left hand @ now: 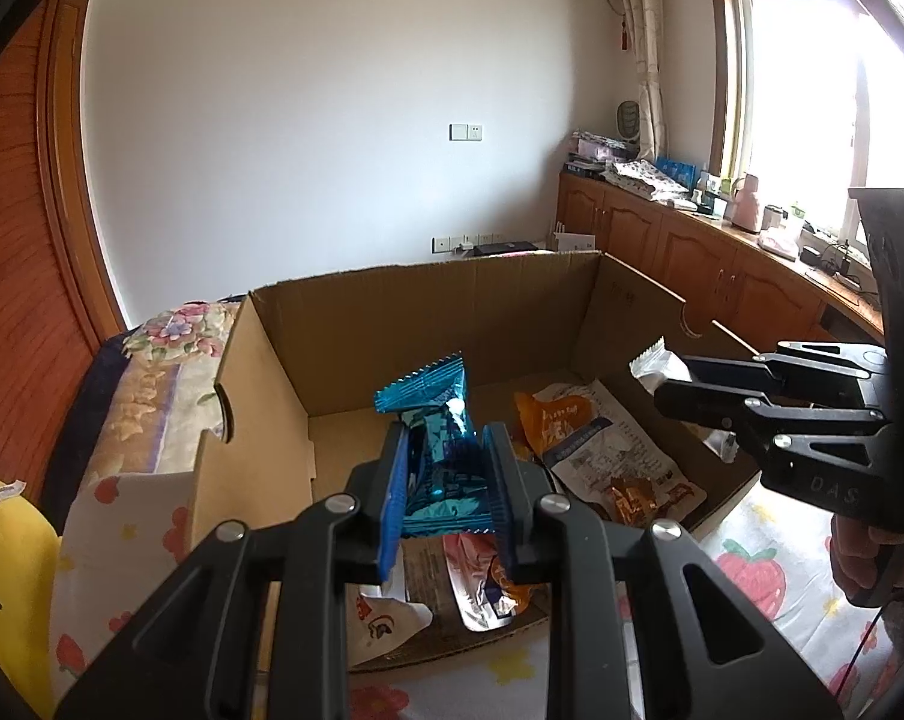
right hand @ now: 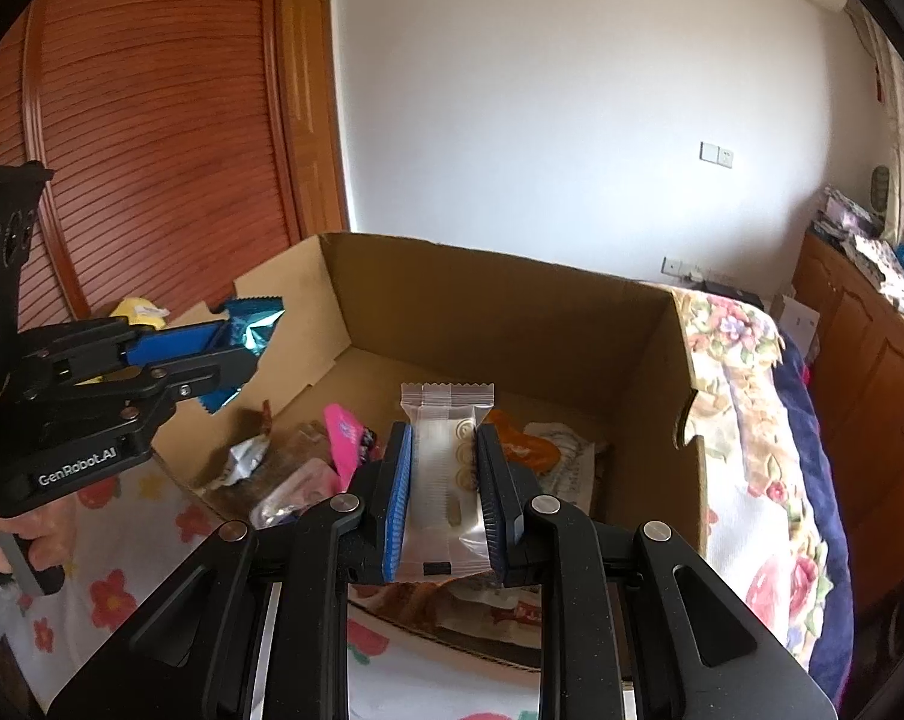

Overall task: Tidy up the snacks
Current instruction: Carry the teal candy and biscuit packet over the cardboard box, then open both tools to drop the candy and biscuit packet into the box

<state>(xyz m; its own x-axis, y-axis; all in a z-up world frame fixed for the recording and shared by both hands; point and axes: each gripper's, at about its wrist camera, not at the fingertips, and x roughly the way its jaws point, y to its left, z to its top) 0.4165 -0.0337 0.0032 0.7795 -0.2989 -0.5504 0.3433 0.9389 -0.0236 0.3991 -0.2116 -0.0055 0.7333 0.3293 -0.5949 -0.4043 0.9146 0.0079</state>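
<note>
While we hold both tools over the open brown cardboard box [left hand: 440, 306], our left gripper [left hand: 449, 480] has its blue-padded fingers [left hand: 394, 492] clamped on a shiny blue foil snack packet [left hand: 437, 438], which stands up between the pads with its crimped top edge pointing away from us. Our right gripper [right hand: 443, 492] is likewise closed on a translucent white snack packet [right hand: 446, 480] printed with round biscuit shapes, its serrated end rising clear above the pads. Both packets hang above the box floor, not resting on it. Below them the box already holds a loose litter of snacks: an orange-and-white flat pouch [left hand: 578, 438] lying toward the right wall, a small gold-brown wrapped sweet [left hand: 632, 498] near it, a pink packet [right hand: 345, 441] and a crumpled silver wrapper [right hand: 245, 459] toward the left side. The near wall of the box is folded low, so nothing blocks the way in from our side, while the tall far and side walls close off the rest. The box sits on a bedcover with strawberries and flowers [left hand: 752, 576]. A yellow soft toy [left hand: 8, 570] lies just left of the box, and wooden cabinets [left hand: 680, 240] under a bright window run along the right.
</note>
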